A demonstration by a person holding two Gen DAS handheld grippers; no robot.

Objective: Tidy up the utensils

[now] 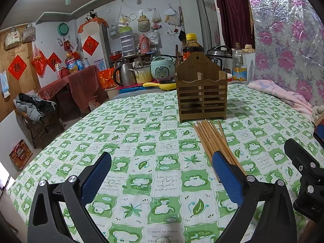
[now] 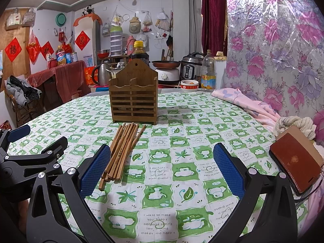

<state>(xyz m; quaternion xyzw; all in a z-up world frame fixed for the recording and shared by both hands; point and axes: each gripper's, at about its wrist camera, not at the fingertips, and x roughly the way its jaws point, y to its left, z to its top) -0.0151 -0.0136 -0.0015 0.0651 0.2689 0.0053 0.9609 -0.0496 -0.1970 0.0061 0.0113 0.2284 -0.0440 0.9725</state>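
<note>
No chopstick has yet been lifted, so the task is judged to stand at its opening step, the approach to the first pick. The left gripper is held wide open above the cloth with nothing between its blue pads, and the right gripper is likewise spread wide and empty. The bundle of wooden chopsticks is laid flat on the table, its far tips just in front of the slatted wooden utensil holder, which stands upright further back with two compartments that appear empty, though their interiors are only partly seen through the slats. From the left wrist view the chopsticks are partly hidden behind the right-hand blue pad; from the right wrist view they are seen just beside the left-hand pad. The next move is judged to call for one gripper to be lowered over the sticks and closed across them, since thin sticks lying flat on soft fabric may roll or slip. The table is covered with a green-and-white quilted cloth. A brown wallet is seen at the right edge, and kitchen appliances, oil bottles and red paper decorations fill the room behind.
</note>
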